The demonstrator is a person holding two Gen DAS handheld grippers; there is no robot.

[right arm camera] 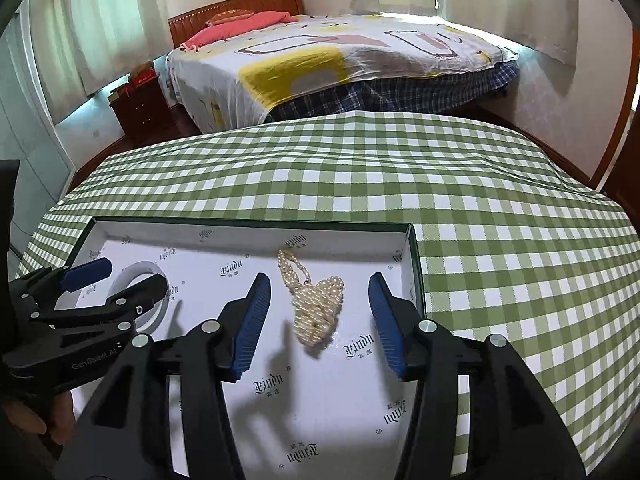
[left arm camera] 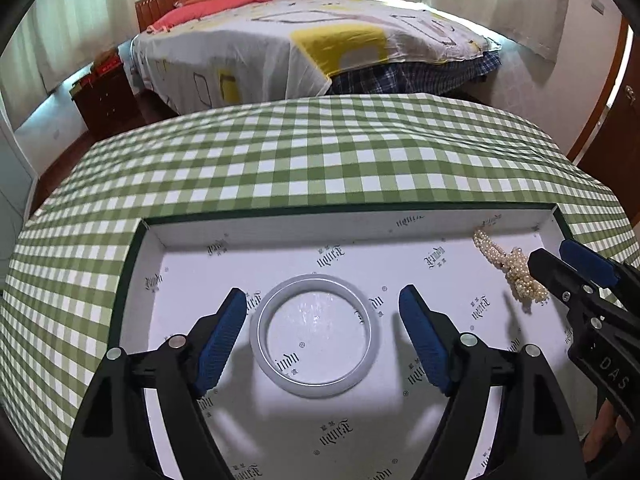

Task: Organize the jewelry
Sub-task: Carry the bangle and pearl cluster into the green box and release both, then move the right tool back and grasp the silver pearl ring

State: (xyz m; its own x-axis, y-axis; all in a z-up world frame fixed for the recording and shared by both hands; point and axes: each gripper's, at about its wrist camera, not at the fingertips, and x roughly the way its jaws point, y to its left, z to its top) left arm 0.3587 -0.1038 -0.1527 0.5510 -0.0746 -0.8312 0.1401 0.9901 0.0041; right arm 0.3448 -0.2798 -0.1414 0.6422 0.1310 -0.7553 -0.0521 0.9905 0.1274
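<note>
Holding 2 items already: box (left arm camera: 516,222) with bangle (left arm camera: 314,334) at 9 o'clock, pearl piece (right arm camera: 316,304) at 3; left gripper (left arm camera: 322,334) and right gripper (right arm camera: 320,316) both released, nothing left outside.

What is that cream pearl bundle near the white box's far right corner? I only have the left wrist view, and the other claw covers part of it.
Observer: The cream pearl-bead piece is a heart-shaped beaded body with a beaded loop at its far end.
Reviewer: Is the right claw gripping it?
Observer: No. The right claw is open, and its blue pads stand apart on either side of the piece without touching it.
</note>
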